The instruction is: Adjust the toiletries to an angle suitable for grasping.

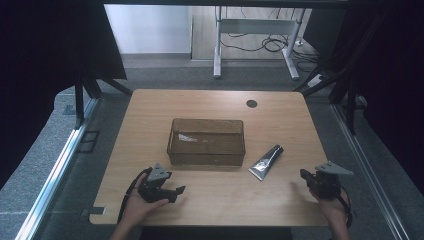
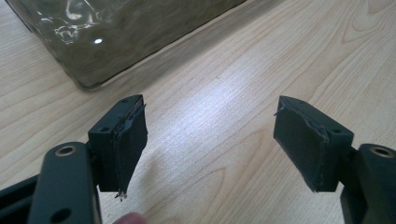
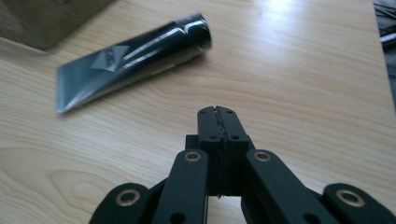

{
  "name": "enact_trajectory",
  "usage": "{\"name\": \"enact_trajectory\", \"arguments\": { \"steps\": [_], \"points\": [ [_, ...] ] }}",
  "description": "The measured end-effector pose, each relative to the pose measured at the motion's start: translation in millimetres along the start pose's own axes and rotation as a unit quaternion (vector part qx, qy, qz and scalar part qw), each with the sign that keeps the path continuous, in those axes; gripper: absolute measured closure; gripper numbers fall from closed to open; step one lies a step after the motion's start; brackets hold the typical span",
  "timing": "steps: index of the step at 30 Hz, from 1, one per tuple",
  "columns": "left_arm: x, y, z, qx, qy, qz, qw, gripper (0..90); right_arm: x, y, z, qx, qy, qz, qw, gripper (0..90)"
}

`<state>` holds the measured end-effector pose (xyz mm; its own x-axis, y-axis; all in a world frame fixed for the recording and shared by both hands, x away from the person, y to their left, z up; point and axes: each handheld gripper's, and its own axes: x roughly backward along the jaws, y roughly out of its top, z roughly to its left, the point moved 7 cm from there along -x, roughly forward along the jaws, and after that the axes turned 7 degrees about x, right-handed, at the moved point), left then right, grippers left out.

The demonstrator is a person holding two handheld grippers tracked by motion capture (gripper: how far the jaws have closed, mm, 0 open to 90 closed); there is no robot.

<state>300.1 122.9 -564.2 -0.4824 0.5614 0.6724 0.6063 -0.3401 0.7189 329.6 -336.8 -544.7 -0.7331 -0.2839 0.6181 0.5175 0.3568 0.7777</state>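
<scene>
A see-through brownish bin [image 1: 206, 159] stands in the middle of the wooden table [image 1: 210, 105]. Right of it lies a black tube [image 1: 266, 162] with a flat silver end, its cap pointing away from me. My left gripper [image 1: 177, 193] rests near the front left, below the bin, jaws pointing right. In the left gripper view it [image 2: 210, 135] is open over bare wood, with the bin's corner [image 2: 116, 32] ahead. My right gripper [image 1: 304, 174] sits at the front right, a short way from the tube. In the right gripper view it [image 3: 217, 112] is shut on nothing, the tube [image 3: 135, 56] lying ahead and to the left.
A dark cable hole [image 1: 251, 103] sits in the table's far right part. Beyond the table stand a white desk frame [image 1: 255, 30] and loose cables [image 1: 270, 44] on the floor. Dark curtains hang on both sides.
</scene>
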Motion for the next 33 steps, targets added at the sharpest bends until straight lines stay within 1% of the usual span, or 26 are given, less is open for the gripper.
{"name": "enact_trajectory", "arguments": {
  "steps": [2, 5, 12, 14, 17, 19, 23, 27, 30, 33],
  "points": [
    [-0.8, -0.2, -1.6, 0.001, -0.001, 0.001, 1.0000, 26.2, 1.8, 6.1, 4.6, 0.006, 0.005, -0.008, 0.9999, 89.6],
    [-1.1, -0.2, -2.2, 0.001, 0.000, 0.002, 1.0000, 26.2, 2.3, 12.6, 8.2, 0.006, 0.012, -0.016, 0.9998, 89.7],
    [-1.4, -0.1, -1.7, 0.001, 0.000, 0.002, 1.0000, 26.2, -0.8, 22.4, 19.4, 0.020, 0.023, -0.020, 0.9993, 89.7],
    [-1.6, -0.1, -2.0, 0.001, 0.000, 0.002, 1.0000, 26.2, -1.1, 23.3, 20.4, 0.021, 0.024, -0.020, 0.9993, 89.8],
    [-0.7, 0.3, -3.5, 0.000, -0.002, 0.001, 1.0000, 26.2, -3.4, 28.9, 26.1, 0.026, 0.031, -0.025, 0.9989, 89.8],
    [-0.7, 0.0, -4.1, 0.002, -0.002, 0.001, 1.0000, 26.2, -6.5, 32.4, 31.1, 0.027, 0.040, -0.025, 0.9985, 89.8],
    [0.4, -0.4, -4.8, 0.002, -0.003, 0.003, 1.0000, 26.2, -15.2, 39.7, 42.4, 0.039, 0.051, -0.021, 0.9977, 89.8],
    [4.3, 0.8, -3.8, 0.010, -0.005, -0.006, 0.9999, 26.3, -22.5, 47.6, 55.6, 0.055, 0.066, -0.019, 0.9961, 89.8],
    [5.8, 1.7, -4.1, 0.009, -0.004, -0.007, 0.9999, 26.3, -31.1, 53.7, 67.0, 0.064, 0.077, -0.017, 0.9948, 89.8],
    [5.5, 1.7, -4.7, 0.006, -0.006, -0.006, 0.9999, 26.3, -40.5, 60.9, 78.1, 0.073, 0.083, -0.012, 0.9938, 89.8]
  ]
}}
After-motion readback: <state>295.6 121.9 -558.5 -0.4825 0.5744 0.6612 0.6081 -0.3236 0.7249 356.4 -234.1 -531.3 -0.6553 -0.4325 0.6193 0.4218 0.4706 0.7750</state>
